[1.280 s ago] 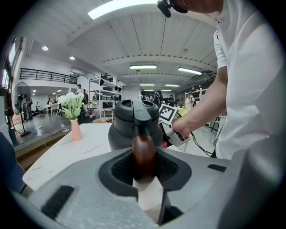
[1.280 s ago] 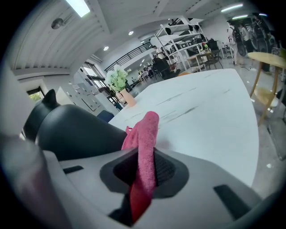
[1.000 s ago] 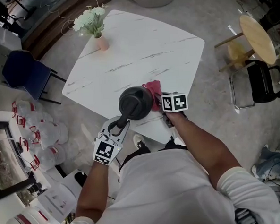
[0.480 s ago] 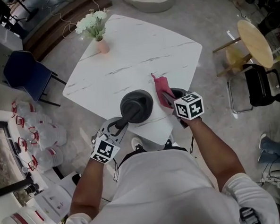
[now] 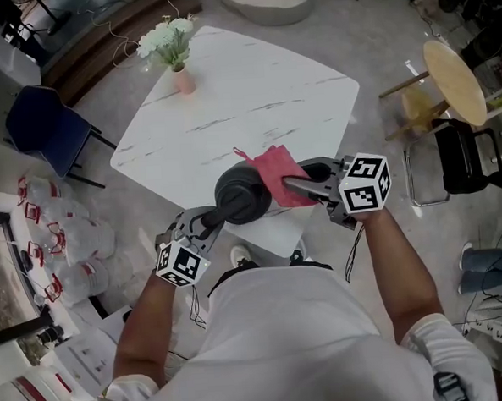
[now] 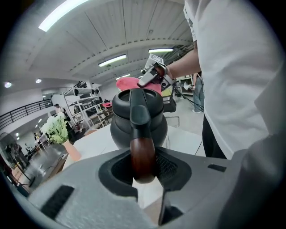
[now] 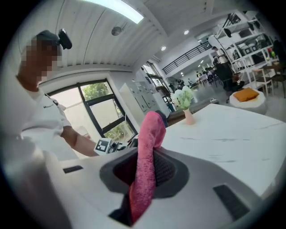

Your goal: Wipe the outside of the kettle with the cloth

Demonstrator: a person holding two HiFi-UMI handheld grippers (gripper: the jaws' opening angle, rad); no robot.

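A dark grey kettle stands near the front edge of the white marble table. Its brown wooden handle is clamped between the jaws of my left gripper, which is shut on it. In the left gripper view the kettle fills the middle. My right gripper is shut on a pink cloth, held up beside the kettle's right side and over its top edge. In the right gripper view the cloth stands up from the shut jaws.
A small pink vase of white flowers stands at the table's far left corner. A blue chair is left of the table, a round wooden stool and a black chair to the right.
My right gripper has risen with the pink cloth from the kettle's lower right side to its upper edge and has rolled. The left gripper keeps its hold on the handle.
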